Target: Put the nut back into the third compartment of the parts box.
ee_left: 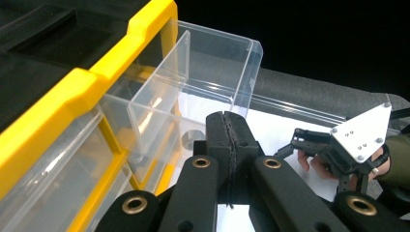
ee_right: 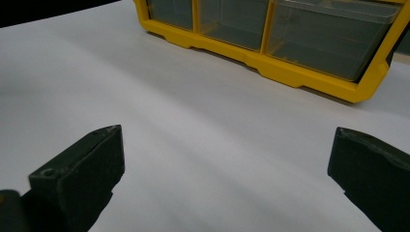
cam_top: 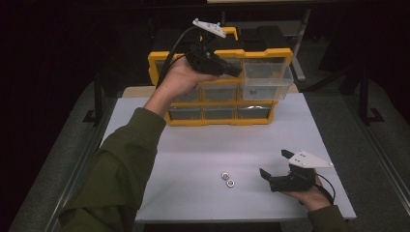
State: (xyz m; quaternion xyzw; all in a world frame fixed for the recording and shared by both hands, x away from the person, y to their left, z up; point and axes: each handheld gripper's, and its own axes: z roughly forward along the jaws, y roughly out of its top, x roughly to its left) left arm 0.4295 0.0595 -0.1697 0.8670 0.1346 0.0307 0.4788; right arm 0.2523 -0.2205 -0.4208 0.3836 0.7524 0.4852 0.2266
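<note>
Left hand-held gripper, jaws pressed together on nothing, hovers by the clear, boxy plastic drawer pulled from the yellow-framed organizer; right hand-held gripper gapes empty.

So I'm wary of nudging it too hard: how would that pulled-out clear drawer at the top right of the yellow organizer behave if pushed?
The clear drawer looks thin-walled and light, so it would probably slide back easily. Hanging partly out of the yellow organizer, it might tilt or jam if pushed off-centre. Its glossy plastic likely lets jaws slip.
</note>
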